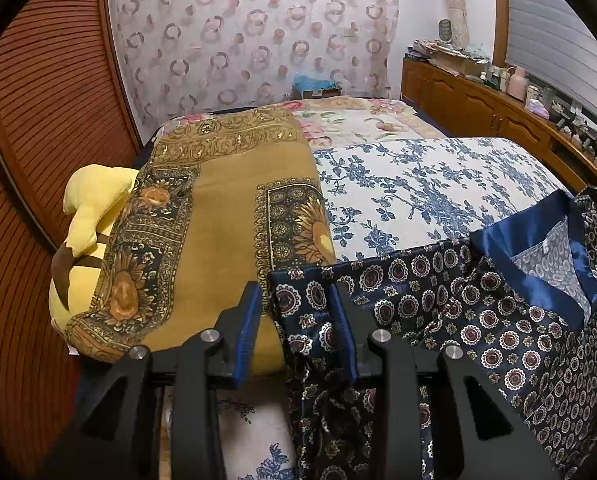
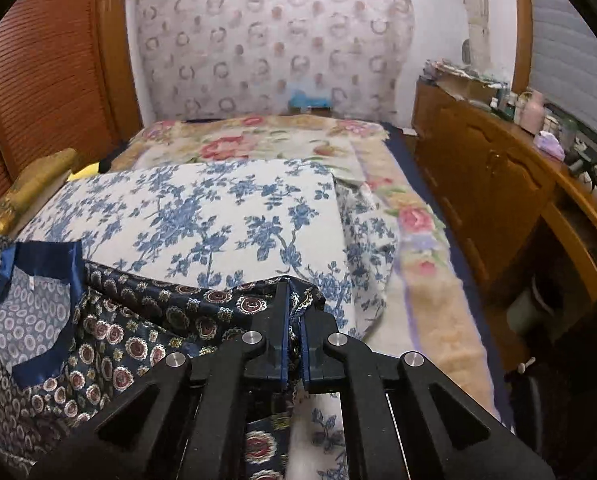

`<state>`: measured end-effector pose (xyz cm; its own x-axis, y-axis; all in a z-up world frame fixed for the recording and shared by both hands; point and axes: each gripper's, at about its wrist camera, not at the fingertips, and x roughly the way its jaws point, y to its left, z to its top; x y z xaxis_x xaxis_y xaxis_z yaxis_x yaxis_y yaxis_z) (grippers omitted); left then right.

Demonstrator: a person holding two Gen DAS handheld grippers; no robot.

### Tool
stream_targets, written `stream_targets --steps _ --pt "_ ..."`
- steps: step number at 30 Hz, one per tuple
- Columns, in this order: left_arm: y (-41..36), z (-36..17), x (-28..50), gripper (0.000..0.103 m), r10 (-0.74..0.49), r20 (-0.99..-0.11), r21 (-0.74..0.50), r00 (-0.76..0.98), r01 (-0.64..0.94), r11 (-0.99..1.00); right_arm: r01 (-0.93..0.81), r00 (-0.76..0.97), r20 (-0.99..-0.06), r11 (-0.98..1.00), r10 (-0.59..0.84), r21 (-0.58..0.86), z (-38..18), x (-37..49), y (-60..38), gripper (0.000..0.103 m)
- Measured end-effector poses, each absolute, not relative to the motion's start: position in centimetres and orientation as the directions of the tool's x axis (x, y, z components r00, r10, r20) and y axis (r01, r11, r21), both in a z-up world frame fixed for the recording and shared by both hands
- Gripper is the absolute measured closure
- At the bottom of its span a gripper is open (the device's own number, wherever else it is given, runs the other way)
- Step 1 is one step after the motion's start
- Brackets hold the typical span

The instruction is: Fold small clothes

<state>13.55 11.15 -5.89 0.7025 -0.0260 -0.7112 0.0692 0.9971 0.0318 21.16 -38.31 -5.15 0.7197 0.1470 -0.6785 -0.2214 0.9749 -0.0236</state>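
A dark navy satin shirt (image 1: 478, 312) with round medallion print and a plain blue collar (image 1: 538, 240) lies at the near edge of the bed. My left gripper (image 1: 296, 300) is open, with its jaws standing around the shirt's left corner without closing on it. In the right wrist view the same shirt (image 2: 130, 336) lies to the left, collar (image 2: 38, 308) at far left. My right gripper (image 2: 294, 304) is shut on the shirt's right corner, with cloth pinched between its blue pads.
The shirt rests on a white sheet with blue flowers (image 1: 418, 184). A mustard patterned blanket (image 1: 218, 208) and a yellow plush toy (image 1: 86, 220) lie to the left. A wooden cabinet with clutter (image 2: 498, 176) runs along the right. A wooden louvred door (image 1: 38, 100) stands on the left.
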Motion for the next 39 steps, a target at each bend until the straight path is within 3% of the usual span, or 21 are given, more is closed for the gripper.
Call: stream_targets --steps 4,6,8,11,14,20,22,23,25,26,31,39 --pt "10.9 -5.8 13.3 0.075 -0.034 -0.706 0.035 0.708 0.082 0.996 -0.246 0.711 -0.683 0.969 0.171 -0.013 -5.3 21.3 -38.1 0.1" --pt "10.8 -5.7 13.2 0.077 -0.033 -0.704 0.039 0.709 0.085 0.996 -0.246 0.701 -0.692 0.969 0.174 -0.005 -5.5 21.6 -38.1 0.089" --pt "10.7 -5.5 13.1 0.078 -0.035 -0.702 0.04 0.711 0.089 0.995 -0.265 0.681 -0.708 0.964 0.188 0.001 -6.0 21.8 -38.0 0.066" --pt "10.7 -5.4 12.9 0.079 -0.042 -0.7 0.037 0.713 0.095 0.995 -0.273 0.659 -0.734 0.962 0.164 -0.03 -6.9 22.3 -37.7 0.053" --pt "10.5 -5.4 12.7 0.079 -0.054 -0.697 0.033 0.715 0.107 0.994 -0.276 0.628 -0.762 0.961 0.162 -0.023 -7.9 23.0 -38.0 0.049" --pt "10.0 -5.2 12.3 0.093 -0.078 -0.695 0.028 0.715 0.135 0.991 -0.323 0.596 -0.777 0.946 0.203 -0.001 -8.6 23.0 -37.6 0.049" --pt "9.9 -5.1 12.3 0.097 -0.073 -0.695 0.029 0.716 0.129 0.991 -0.346 0.596 -0.777 0.938 0.203 -0.02 -8.6 22.7 -37.1 0.061" --pt "9.7 -5.1 12.2 0.1 -0.077 -0.693 0.028 0.717 0.133 0.991 -0.362 0.597 -0.775 0.932 0.209 -0.028 -8.6 22.6 -36.8 0.074" --pt "9.4 -4.7 11.9 0.102 -0.077 -0.679 0.037 0.73 0.139 0.99 -0.394 0.588 -0.776 0.919 0.229 -0.027 -8.5 22.1 -36.3 0.091" --pt "9.3 -4.5 11.7 0.102 -0.085 -0.673 0.033 0.735 0.144 0.989 -0.404 0.588 -0.774 0.914 0.233 -0.031 -8.5 22.0 -36.2 0.095" --pt "8.9 0.6 9.1 0.103 -0.119 -0.559 0.006 0.821 0.148 0.989 -0.406 0.7 -0.662 0.912 0.269 -0.059 -4.5 19.0 -35.7 0.1" --pt "9.5 13.7 4.5 0.103 -0.124 -0.294 0.039 0.948 0.142 0.989 -0.39 0.877 -0.357 0.911 0.323 -0.134 10.8 12.6 -35.1 0.101"
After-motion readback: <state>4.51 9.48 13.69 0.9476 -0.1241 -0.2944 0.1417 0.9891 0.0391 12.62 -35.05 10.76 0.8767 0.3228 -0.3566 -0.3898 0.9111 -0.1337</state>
